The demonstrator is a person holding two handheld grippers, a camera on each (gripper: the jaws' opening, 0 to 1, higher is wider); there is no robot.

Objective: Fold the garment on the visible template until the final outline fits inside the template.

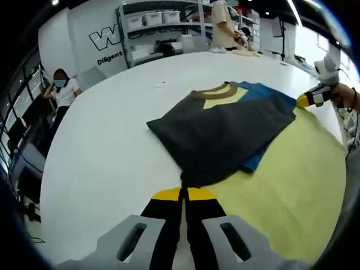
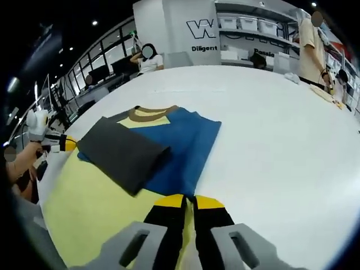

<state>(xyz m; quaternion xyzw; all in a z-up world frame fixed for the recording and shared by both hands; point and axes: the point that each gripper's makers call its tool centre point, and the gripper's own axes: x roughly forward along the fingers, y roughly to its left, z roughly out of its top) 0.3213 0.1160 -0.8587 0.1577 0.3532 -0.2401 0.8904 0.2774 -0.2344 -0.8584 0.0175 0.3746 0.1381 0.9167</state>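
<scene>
Garment (image 1: pixel 225 132) half-folded on yellow template (image 1: pixel 292 191); left tongs (image 1: pixel 183 197) pinch hem, right tongs (image 2: pixel 189 203) closed, empty

Soft matt cloth T-shirt (image 1: pixel 225 132), grey over blue, lies on a matt yellow template sheet (image 1: pixel 287 191) and smooth white table (image 1: pixel 107 152).

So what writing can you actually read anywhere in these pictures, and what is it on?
"W": start of a large logo on the white wall; the rest is cut off by shelving.
"Diligent": smaller line under that logo, right gripper view.
"DiIigent": same line, left gripper view, cut off.
Further word beside it: too blurred to read.
Garment: no writing.
</scene>
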